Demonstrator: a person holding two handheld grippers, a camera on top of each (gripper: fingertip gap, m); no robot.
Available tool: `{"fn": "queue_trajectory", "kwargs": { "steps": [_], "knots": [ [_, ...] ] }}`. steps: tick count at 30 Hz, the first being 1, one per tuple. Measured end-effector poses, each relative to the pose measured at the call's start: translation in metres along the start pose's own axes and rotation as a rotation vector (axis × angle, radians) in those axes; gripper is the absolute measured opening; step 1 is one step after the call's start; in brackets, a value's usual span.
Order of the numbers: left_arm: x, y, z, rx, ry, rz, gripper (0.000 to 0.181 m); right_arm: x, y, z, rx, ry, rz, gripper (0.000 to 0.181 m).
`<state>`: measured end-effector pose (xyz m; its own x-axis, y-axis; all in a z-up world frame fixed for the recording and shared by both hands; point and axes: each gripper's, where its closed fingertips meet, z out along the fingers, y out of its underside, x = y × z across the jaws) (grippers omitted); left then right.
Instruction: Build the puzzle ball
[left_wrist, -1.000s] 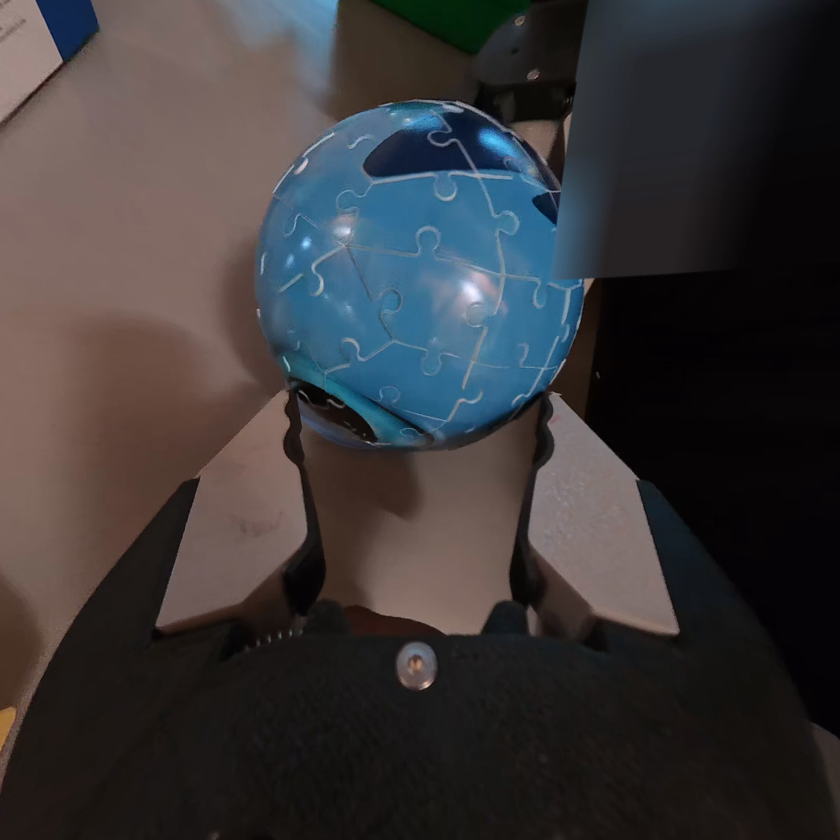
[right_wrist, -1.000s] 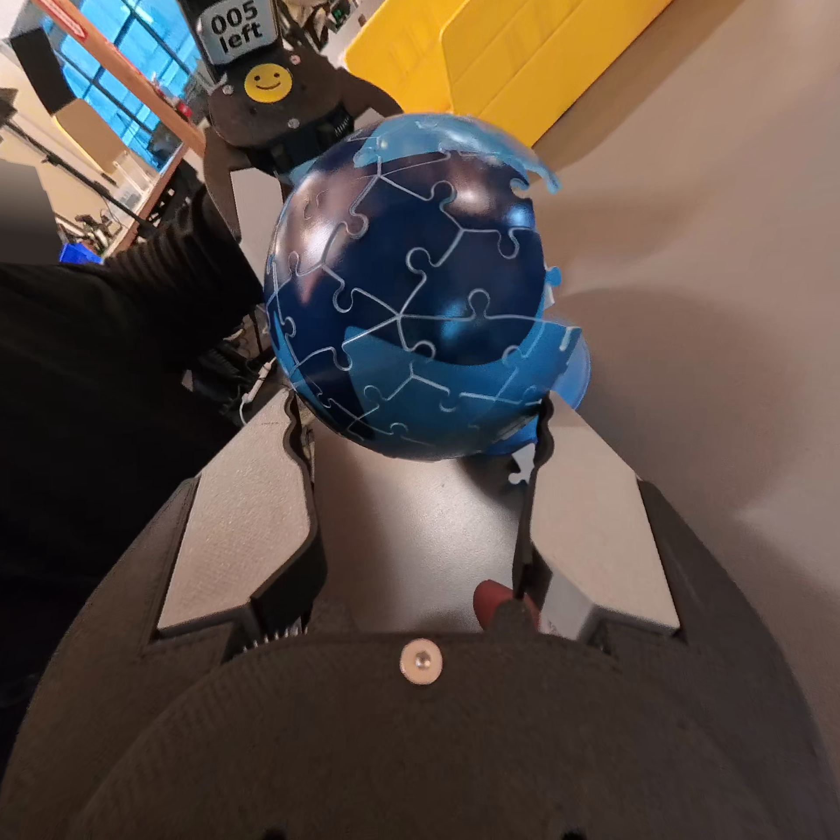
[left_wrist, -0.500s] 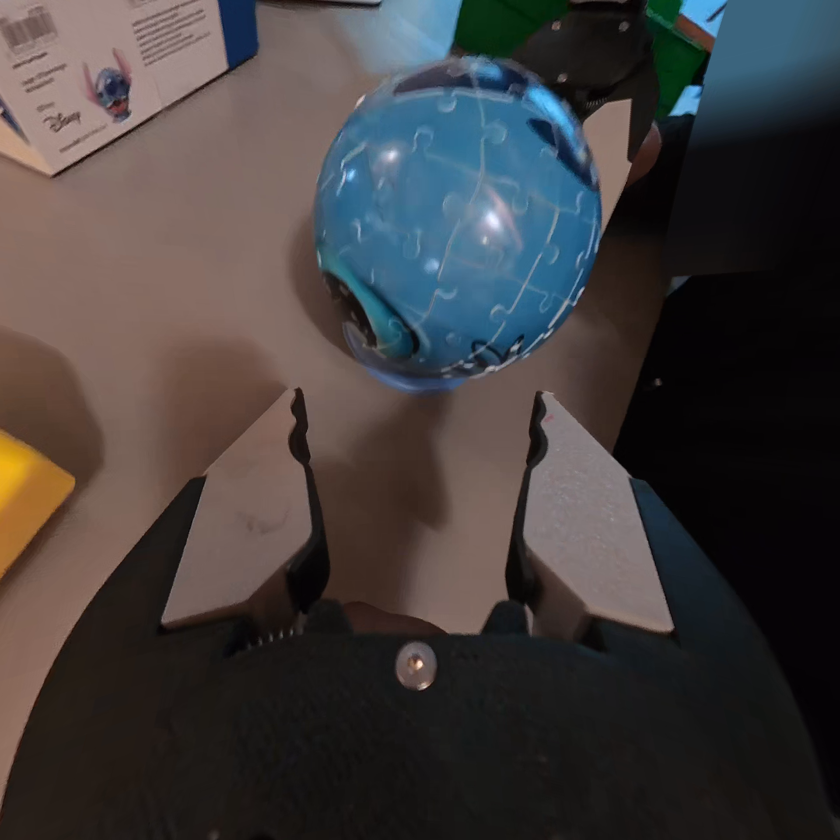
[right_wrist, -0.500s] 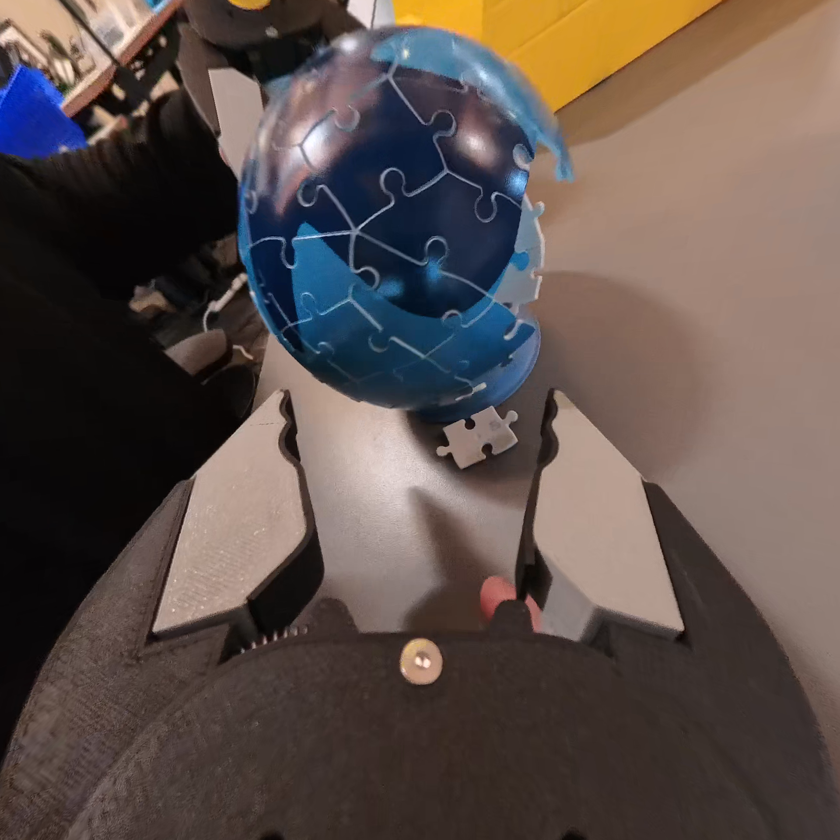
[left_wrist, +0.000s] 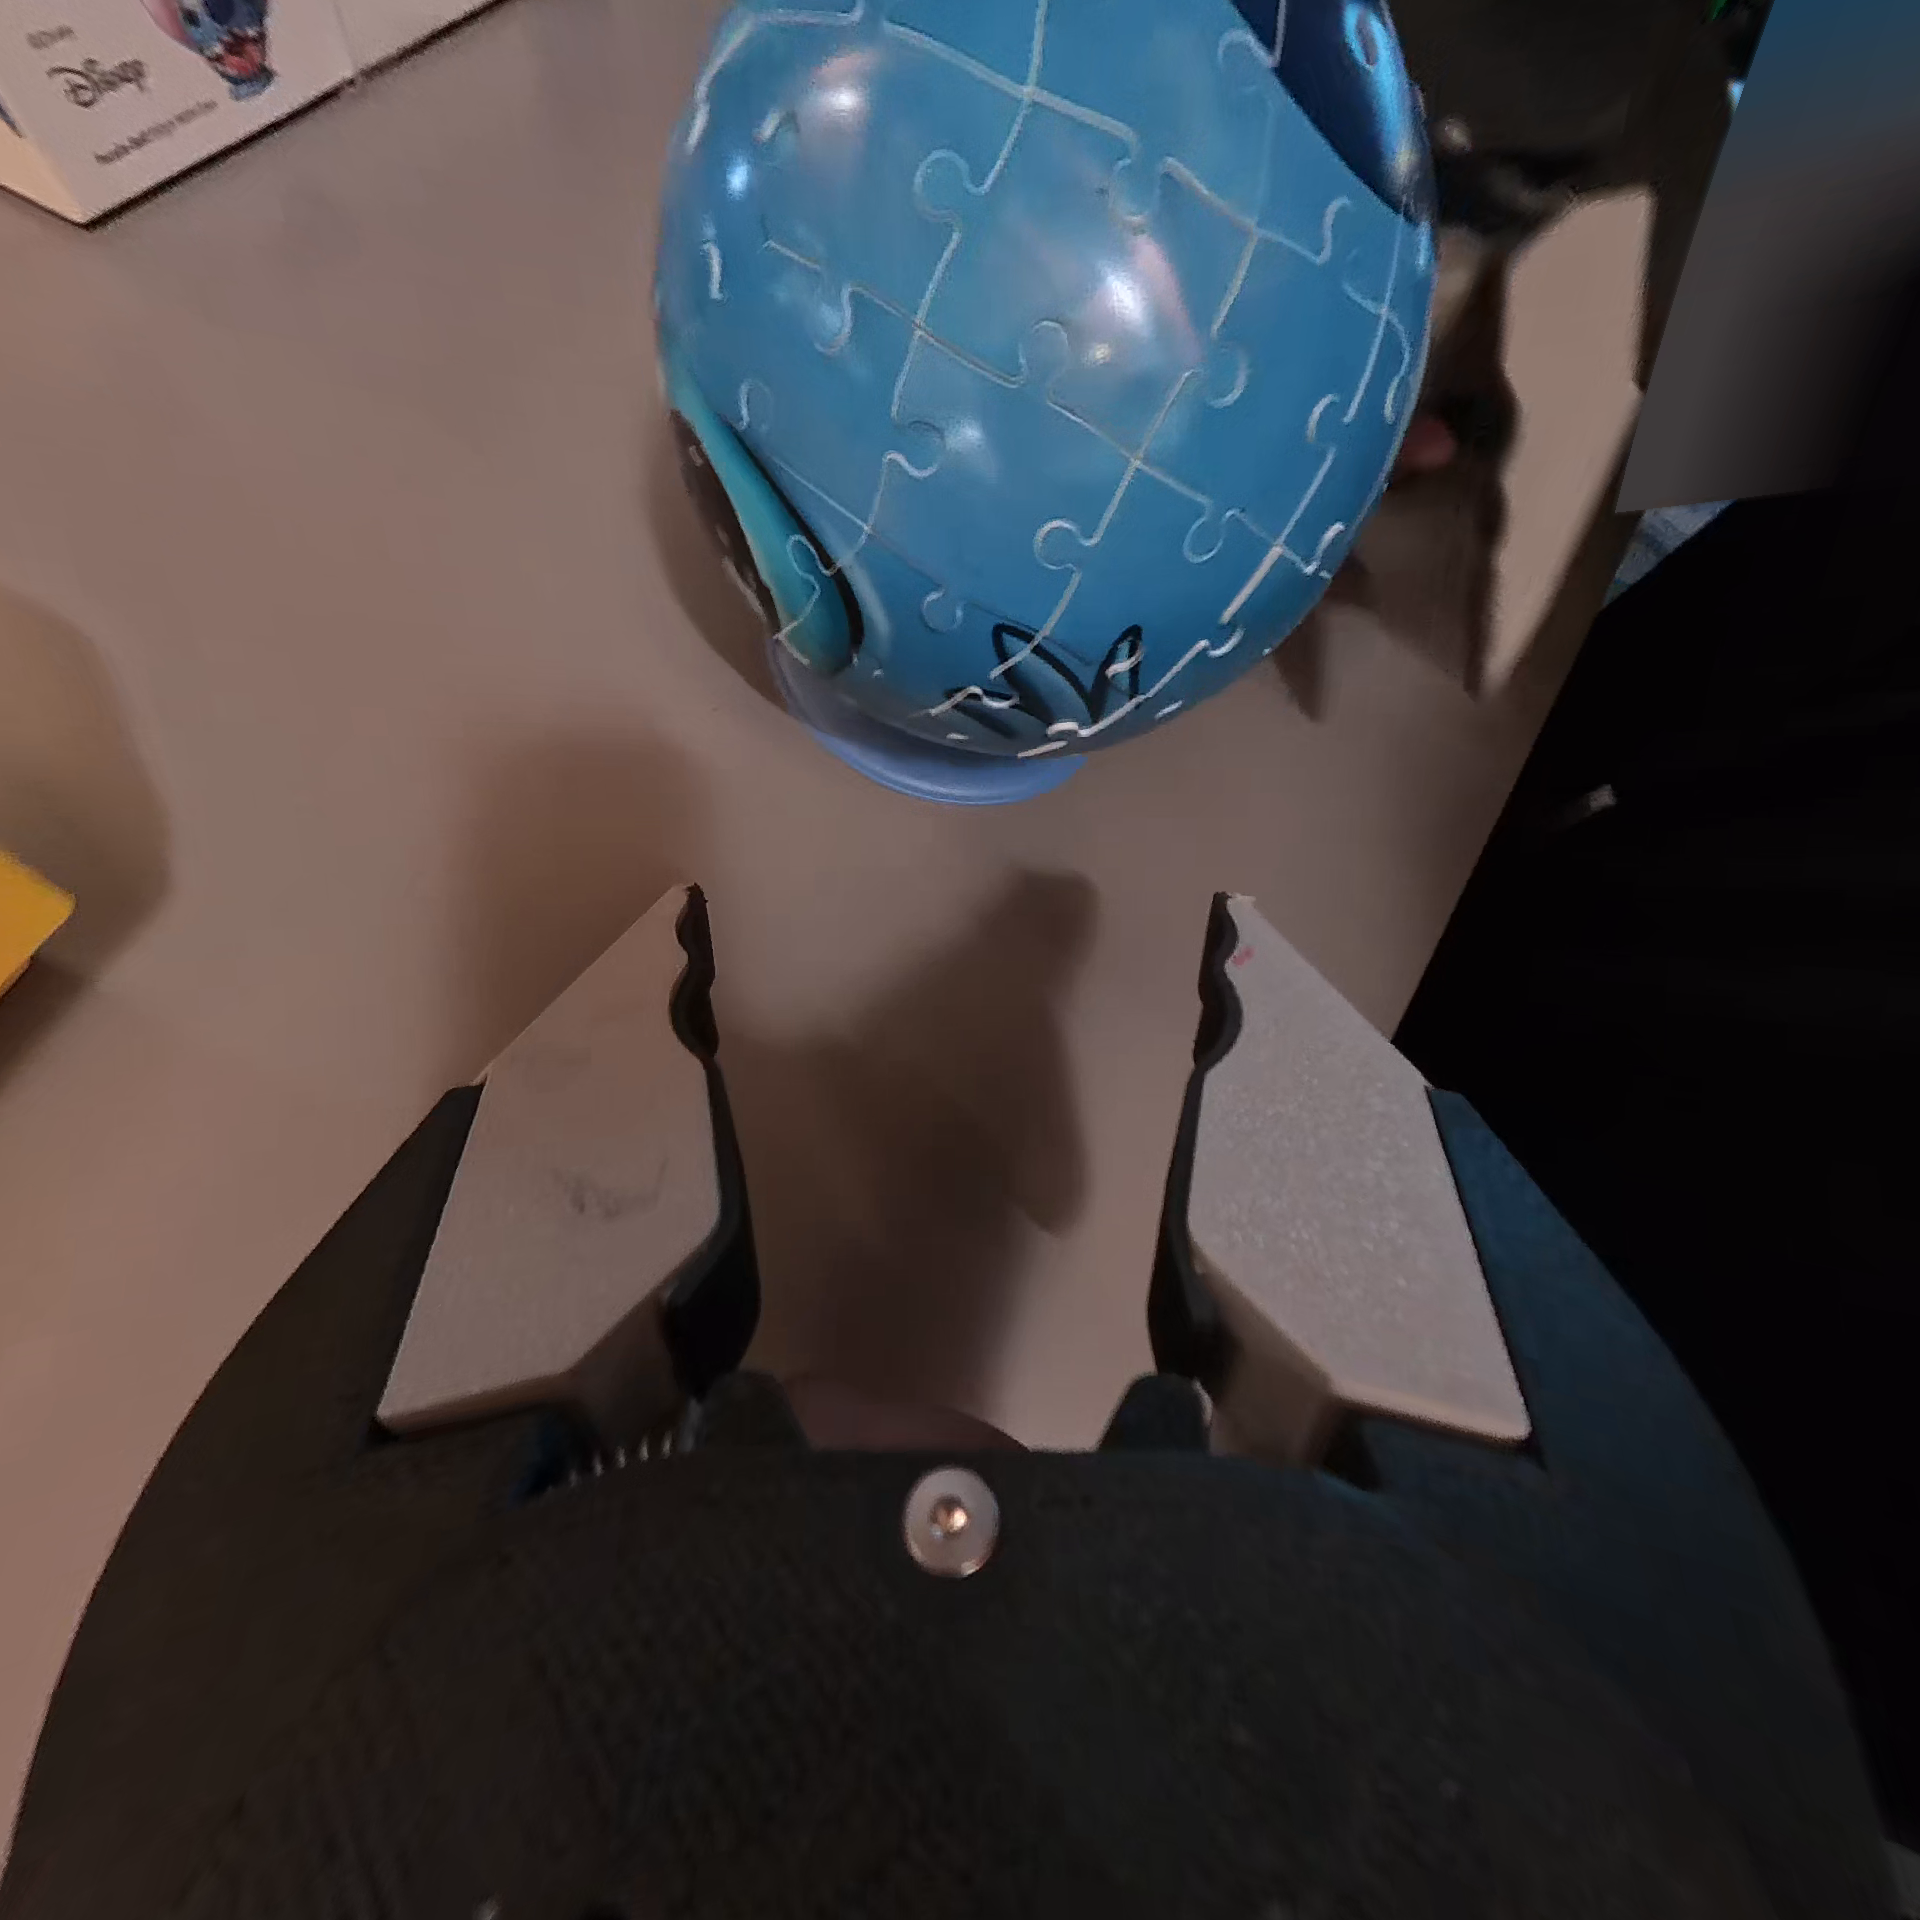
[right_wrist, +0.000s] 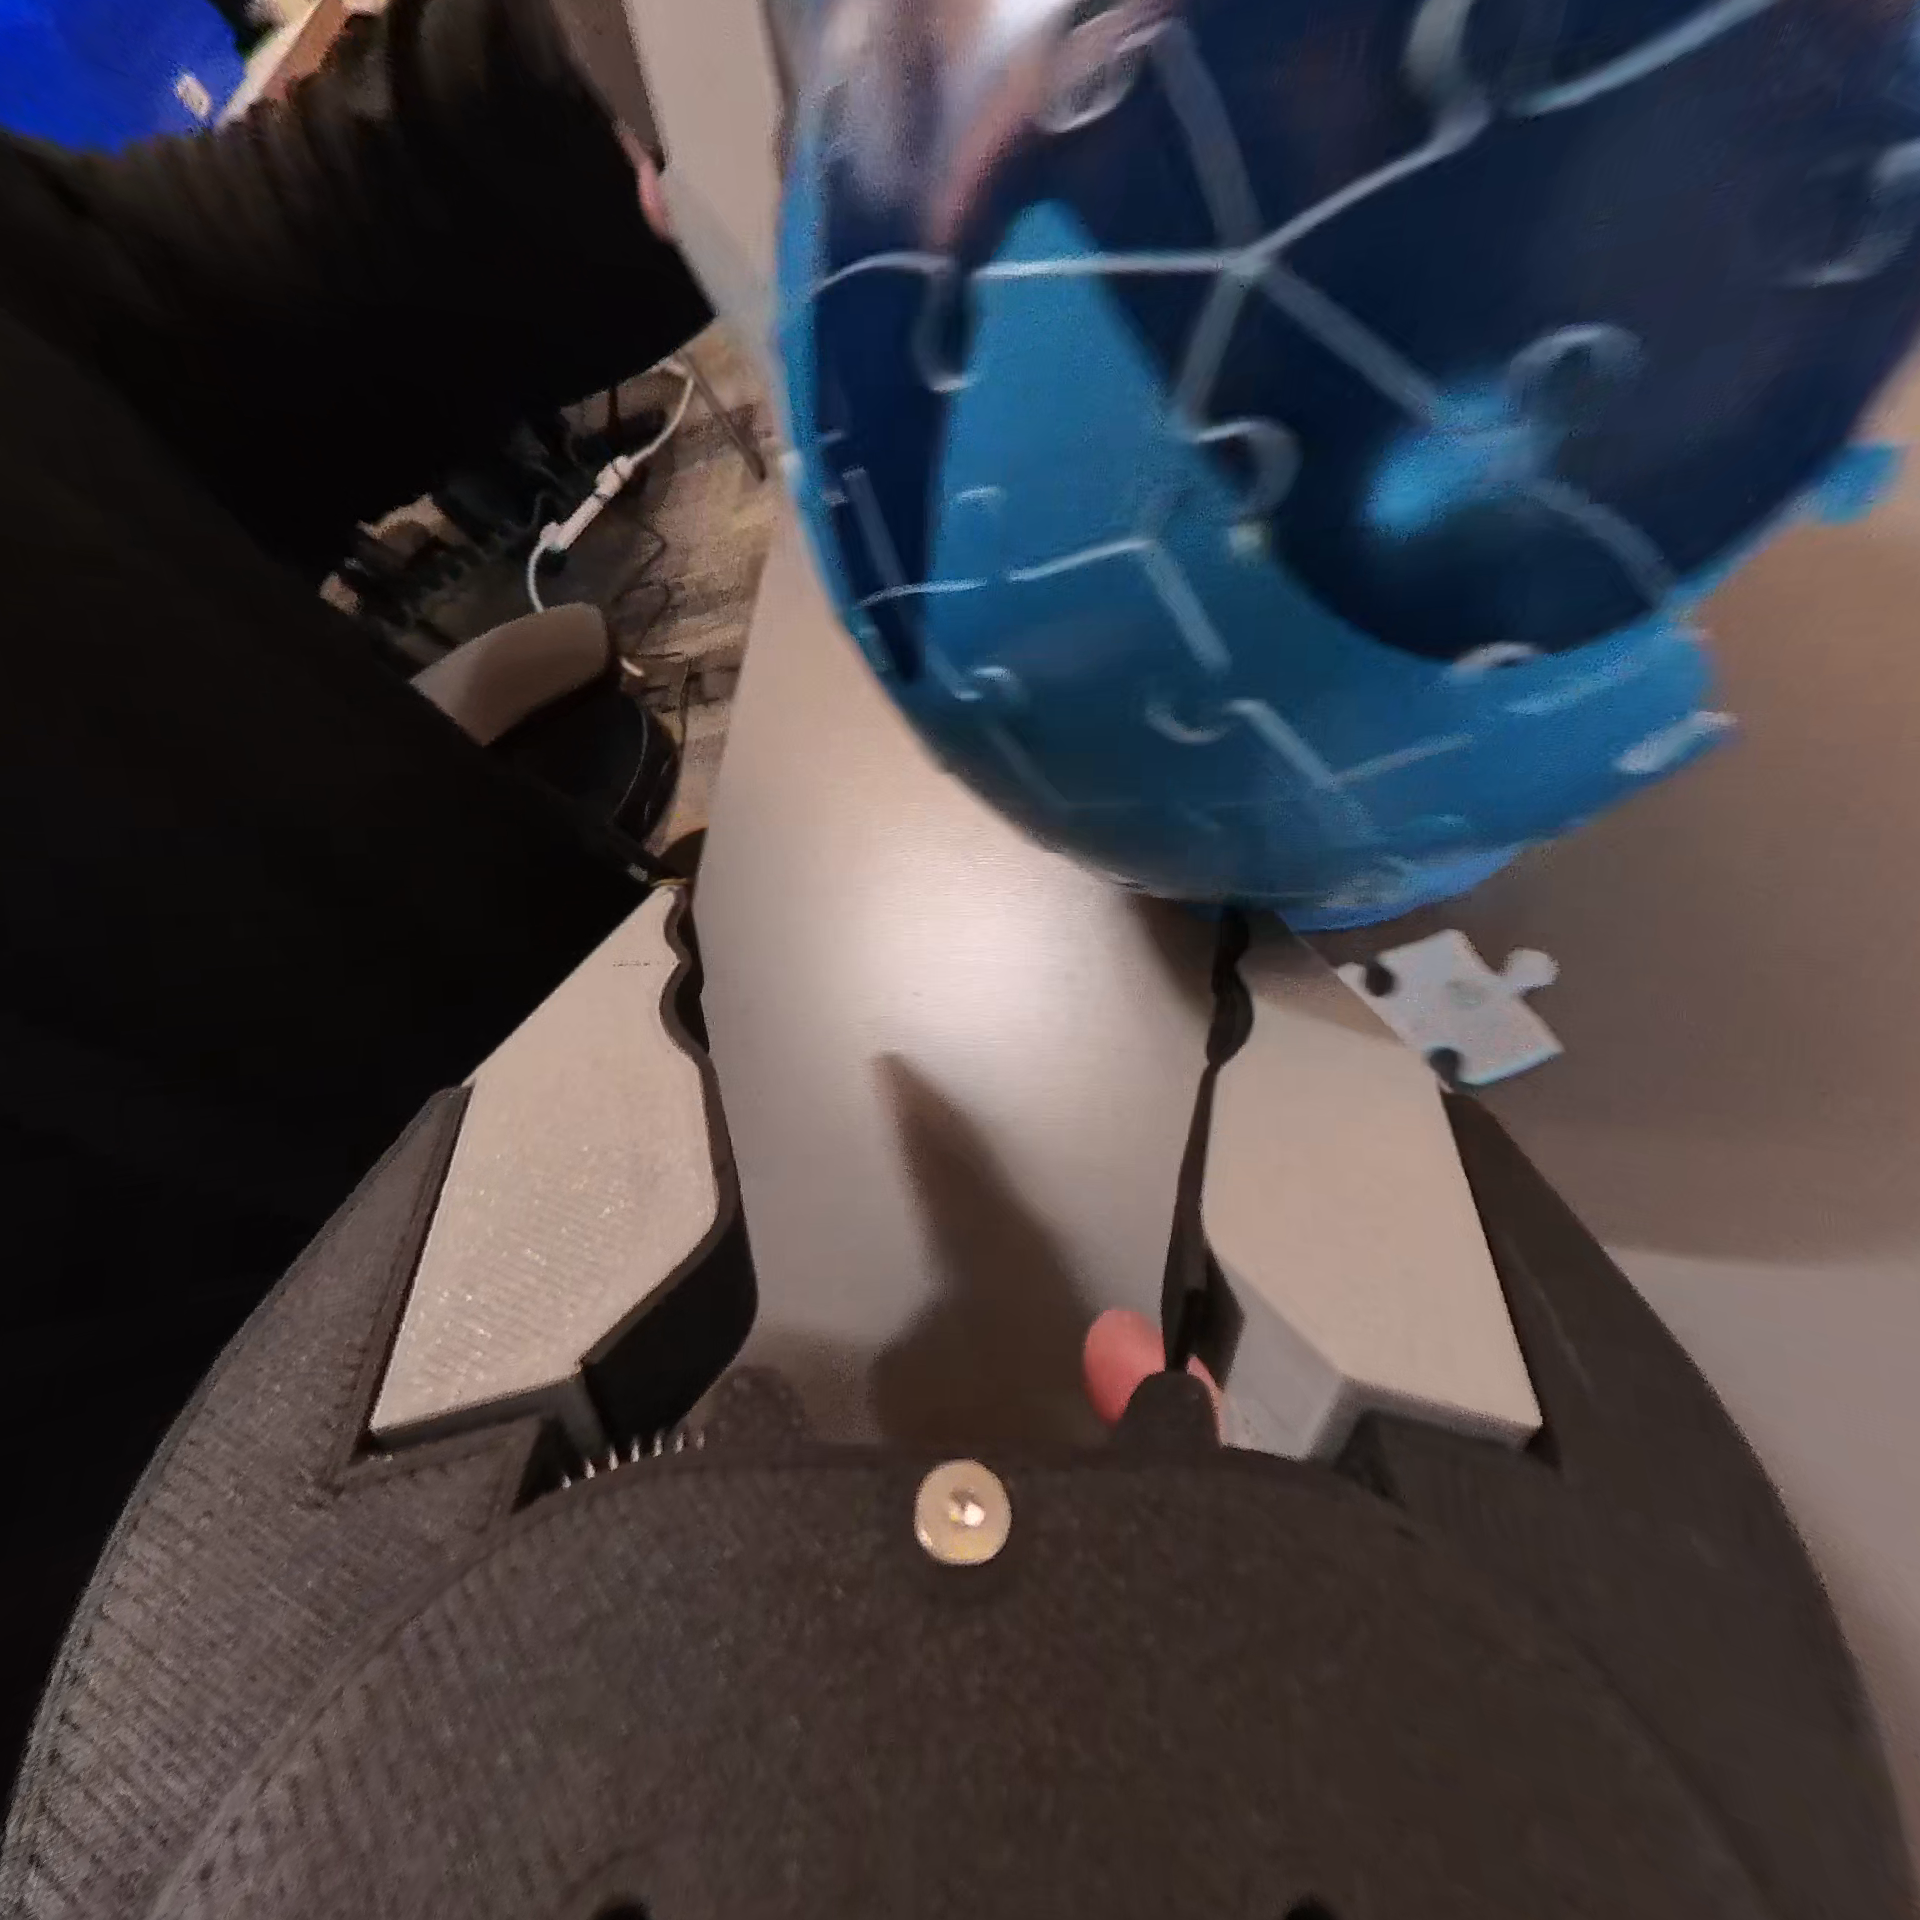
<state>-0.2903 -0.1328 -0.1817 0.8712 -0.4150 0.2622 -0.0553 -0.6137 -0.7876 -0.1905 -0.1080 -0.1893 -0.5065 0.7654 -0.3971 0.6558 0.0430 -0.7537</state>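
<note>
The blue puzzle ball (left_wrist: 1049, 384) stands on a small blue ring base (left_wrist: 935, 774) on the beige table. My left gripper (left_wrist: 956, 909) is open and empty, a short way back from the ball. In the right wrist view the ball (right_wrist: 1299, 468) is blurred, with a ragged open gap at its right side. A loose pale puzzle piece (right_wrist: 1455, 1003) lies face down on the table just beside the right finger. My right gripper (right_wrist: 956, 925) is open and empty, its right fingertip close under the ball.
A white product box (left_wrist: 197, 83) sits at the far left of the table (left_wrist: 312, 520). A yellow object (left_wrist: 26, 920) is at the left edge. A person's black sleeve (right_wrist: 260, 727) fills the left of the right wrist view, with cables on the floor beyond the table edge. The left gripper is farther from the loose pale puzzle piece (right_wrist: 1455, 1003), some 15 cm, than the right, some 4 cm.
Both grippers let go of the ball and drew back from it; it now stands on the table. The right gripper has shifted left, so the ball and loose piece sit to its right.
</note>
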Motion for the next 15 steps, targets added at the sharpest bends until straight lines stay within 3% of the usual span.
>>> {"fn": "queue_trajectory", "kwargs": {
  "steps": [3, 7, 15],
  "knots": [
    [-0.001, 0.001, -0.004, 0.013, -0.013, -0.010, 0.092, -0.018, 0.003, 0.010, -0.018, -0.023, -0.047, 0.097],
    [-0.001, 0.005, -0.008, 0.013, -0.027, -0.021, 0.091, -0.017, 0.002, 0.007, -0.007, 0.005, -0.064, 0.087],
    [-0.004, 0.007, -0.009, 0.032, -0.041, -0.040, 0.089, 0.015, -0.006, 0.001, 0.048, 0.151, 0.055, 0.096]
  ]
}}
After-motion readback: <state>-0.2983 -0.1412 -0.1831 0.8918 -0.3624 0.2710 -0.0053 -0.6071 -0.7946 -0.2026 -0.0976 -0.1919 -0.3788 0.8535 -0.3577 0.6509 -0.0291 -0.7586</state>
